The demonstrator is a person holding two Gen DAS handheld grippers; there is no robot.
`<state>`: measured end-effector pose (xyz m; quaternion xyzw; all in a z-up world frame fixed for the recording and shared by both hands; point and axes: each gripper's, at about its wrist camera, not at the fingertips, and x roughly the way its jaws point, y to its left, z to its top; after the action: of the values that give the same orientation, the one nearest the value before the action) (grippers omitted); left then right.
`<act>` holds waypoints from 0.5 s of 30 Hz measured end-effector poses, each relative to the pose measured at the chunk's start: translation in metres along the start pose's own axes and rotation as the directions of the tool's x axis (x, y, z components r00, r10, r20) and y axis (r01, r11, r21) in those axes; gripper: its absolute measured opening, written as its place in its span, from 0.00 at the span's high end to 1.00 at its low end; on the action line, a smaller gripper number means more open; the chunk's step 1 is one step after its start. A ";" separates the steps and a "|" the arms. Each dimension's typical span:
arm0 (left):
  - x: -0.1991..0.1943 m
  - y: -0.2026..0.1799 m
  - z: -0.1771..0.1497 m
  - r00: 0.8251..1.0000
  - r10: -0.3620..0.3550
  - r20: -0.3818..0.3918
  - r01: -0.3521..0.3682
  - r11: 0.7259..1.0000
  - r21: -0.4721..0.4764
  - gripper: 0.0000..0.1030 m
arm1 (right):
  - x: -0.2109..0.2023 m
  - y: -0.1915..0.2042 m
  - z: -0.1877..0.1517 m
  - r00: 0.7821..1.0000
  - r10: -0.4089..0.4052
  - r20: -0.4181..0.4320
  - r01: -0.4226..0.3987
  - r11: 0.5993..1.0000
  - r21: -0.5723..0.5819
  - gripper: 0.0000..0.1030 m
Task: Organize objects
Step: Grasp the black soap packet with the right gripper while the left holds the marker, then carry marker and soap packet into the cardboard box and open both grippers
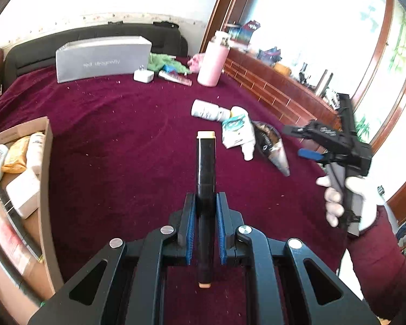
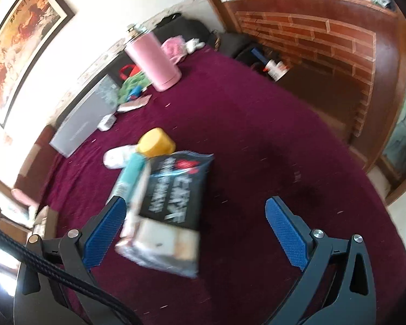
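Observation:
My left gripper [image 1: 205, 211] is shut on a slim black stick with tan ends [image 1: 206, 162], held lengthwise between the blue pads above the dark red cloth [image 1: 121, 135]. A cardboard box [image 1: 44, 162] with several packets in it stands at the left. Ahead lie a white bottle [image 1: 207, 109] with a yellow cap [image 2: 155, 143], a white and teal tube [image 1: 236, 130] and a black snack packet [image 2: 176, 189]. My right gripper [image 2: 195, 203], in a gloved hand [image 1: 335, 205], stands open over the packet. Its pads do not press on the packet.
At the back stand a grey box [image 1: 102, 59], a white charger [image 1: 143, 75], a green cloth [image 1: 165, 63] and a pink tumbler [image 1: 212, 63]. A brown brick-patterned cabinet [image 1: 270, 89] runs along the right. The cloth edge [image 2: 379, 216] drops off at the right.

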<state>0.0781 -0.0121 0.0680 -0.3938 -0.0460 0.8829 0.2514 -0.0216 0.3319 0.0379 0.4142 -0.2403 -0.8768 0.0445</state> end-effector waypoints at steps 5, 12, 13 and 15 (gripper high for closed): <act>-0.015 0.003 -0.007 0.999 -0.035 0.040 0.036 0.999 -0.020 0.89 | 0.025 0.019 -0.003 0.992 -0.082 -0.094 0.075 0.994 -0.078 0.00; -0.042 0.015 -0.009 0.990 -0.061 0.127 0.068 0.996 -0.054 0.89 | 0.032 0.024 -0.008 0.987 -0.063 -0.147 0.053 0.996 -0.071 0.55; -0.045 0.017 -0.009 0.989 -0.059 0.138 0.067 0.996 -0.058 0.89 | 0.028 0.025 -0.010 0.988 -0.060 -0.143 0.051 0.996 -0.072 0.55; -0.051 0.021 -0.010 0.985 -0.064 0.157 0.075 0.995 -0.065 0.89 | 0.019 0.029 -0.013 0.990 -0.064 -0.125 0.053 0.995 -0.089 0.56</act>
<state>0.1050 -0.0559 0.0894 -0.3308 -0.1106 0.8994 0.2636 -0.0275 0.2958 0.0307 0.4739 -0.1868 -0.8590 0.0519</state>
